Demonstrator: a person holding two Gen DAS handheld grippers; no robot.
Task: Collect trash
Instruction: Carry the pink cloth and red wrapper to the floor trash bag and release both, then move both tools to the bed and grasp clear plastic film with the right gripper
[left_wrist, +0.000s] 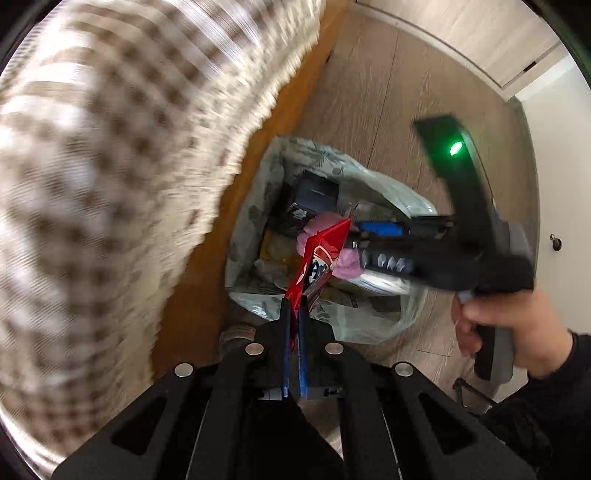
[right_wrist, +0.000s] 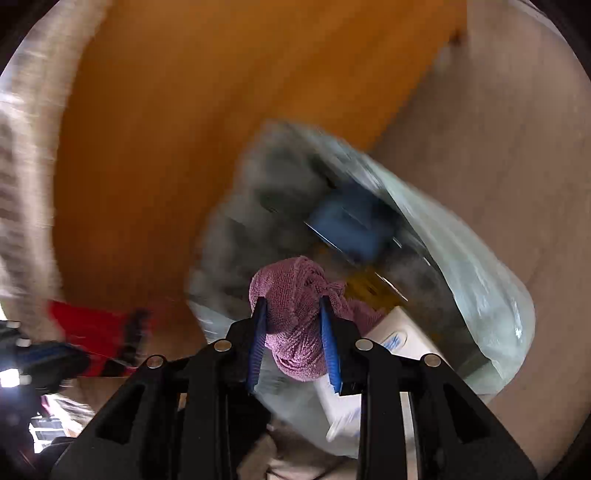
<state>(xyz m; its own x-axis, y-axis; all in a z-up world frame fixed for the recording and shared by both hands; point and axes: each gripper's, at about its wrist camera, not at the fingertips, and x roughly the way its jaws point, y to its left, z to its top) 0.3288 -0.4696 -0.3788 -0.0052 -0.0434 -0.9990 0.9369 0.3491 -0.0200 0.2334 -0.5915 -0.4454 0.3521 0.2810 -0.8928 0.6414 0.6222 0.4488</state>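
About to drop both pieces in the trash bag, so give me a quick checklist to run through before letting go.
1. Left gripper pinching the red wrapper: ok.
2. Right gripper clamped on the pink cloth: ok.
3. Trash bag mouth open beneath both: ok.
4. Wrapper over the opening, not the floor: ok.
5. Room left in the bag: cannot tell, it looks quite full.
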